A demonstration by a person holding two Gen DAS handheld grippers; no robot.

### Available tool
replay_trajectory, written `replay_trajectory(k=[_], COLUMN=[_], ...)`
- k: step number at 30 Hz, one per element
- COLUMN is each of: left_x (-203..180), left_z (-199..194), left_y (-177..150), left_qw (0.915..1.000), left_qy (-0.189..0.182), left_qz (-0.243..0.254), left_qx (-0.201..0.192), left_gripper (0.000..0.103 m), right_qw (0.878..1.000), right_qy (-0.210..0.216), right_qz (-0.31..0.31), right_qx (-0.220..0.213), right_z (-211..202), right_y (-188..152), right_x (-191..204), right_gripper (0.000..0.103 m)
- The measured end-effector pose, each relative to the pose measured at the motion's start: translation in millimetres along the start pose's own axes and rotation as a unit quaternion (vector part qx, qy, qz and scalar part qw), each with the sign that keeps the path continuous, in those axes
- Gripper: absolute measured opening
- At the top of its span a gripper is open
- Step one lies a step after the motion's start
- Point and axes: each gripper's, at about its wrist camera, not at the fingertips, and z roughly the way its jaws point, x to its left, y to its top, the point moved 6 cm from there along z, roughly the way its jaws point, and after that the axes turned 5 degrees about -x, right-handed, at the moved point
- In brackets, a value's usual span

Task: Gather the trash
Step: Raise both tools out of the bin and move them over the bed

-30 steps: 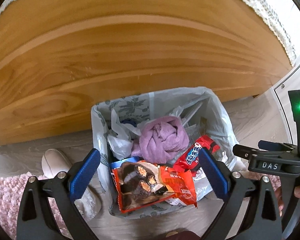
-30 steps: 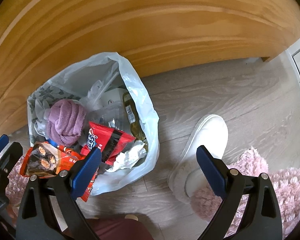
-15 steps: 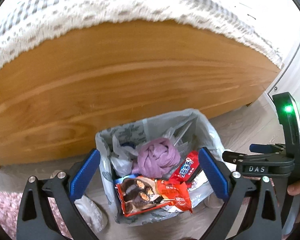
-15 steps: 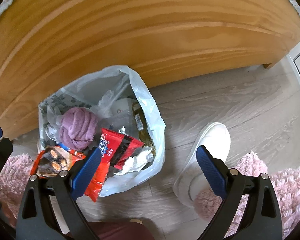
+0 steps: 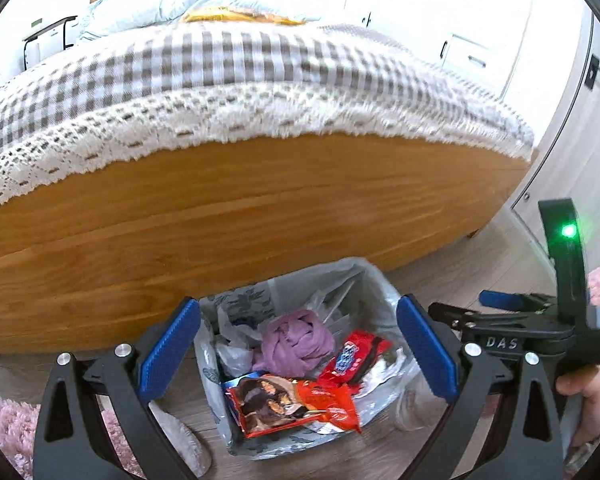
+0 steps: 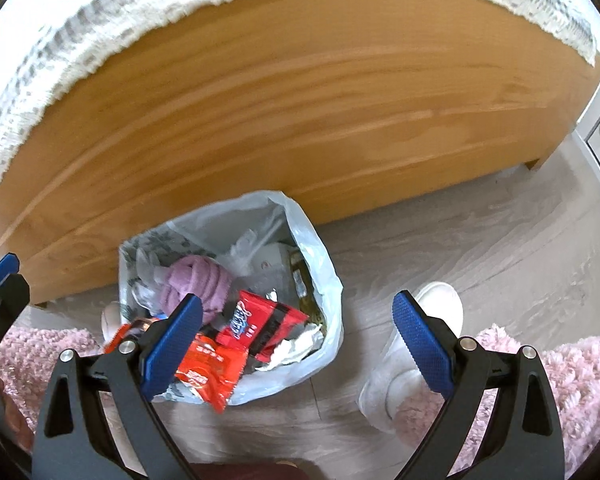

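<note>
The left gripper [image 5: 298,350] has its blue-padded jaws spread wide and empty, framing the top of a small bin lined with a translucent white plastic bag [image 5: 374,280]. The right gripper [image 6: 298,340] is likewise wide apart with nothing between its jaws; its left pad overlaps the bin's near edge in view, and its right pad sits over a white slipper [image 6: 432,308] on the floor. In the left wrist view the right gripper shows at the right edge with a green light lit, held by a hand [image 5: 586,394].

The bin stands on the grey wood-grain floor [image 6: 480,240], close against the side board of a honey-coloured wooden bed [image 5: 240,216]. It is heaped full: a knotted mauve cloth bundle [image 5: 298,340] lies near the middle, a red snack wrapper with blue and white lettering [image 5: 354,356] just to its right, and an orange-red wrapper printed with chocolate pieces [image 5: 292,404] lies across the near rim, hanging partly over it. Crumpled white paper [image 6: 296,350] sits beside the red wrapper.

A fluffy pink rug [image 6: 540,368] lies on the floor on both sides of the bin. Over the bed hangs a grey-and-white checked cover with a lace edge [image 5: 220,80].
</note>
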Motion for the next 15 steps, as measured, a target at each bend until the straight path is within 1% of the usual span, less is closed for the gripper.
replay_trajectory(k=[7,9,15], left_x=[7.0,10.1,18.6], left_z=[-27.8,-34.7,-51.2], left_y=[13.2,15.2,25.9], left_qw=[0.9993,0.9991,0.9978], left_qy=[0.0,0.0,0.001], left_qz=[-0.004,-0.008,-0.018], left_qx=[-0.037,-0.042,-0.064], left_gripper=[0.095,0.095,0.095], right_qw=[0.997,0.995,0.988], right_qy=[0.01,0.01,0.014], right_qz=[-0.016,-0.026,-0.05], right_qx=[-0.07,-0.096,-0.147], right_z=[-32.1,-42.9,-67.3], right_y=[14.2,19.6,29.7], right_x=[11.3,15.1,24.0], right_gripper=[0.092,0.092,0.092])
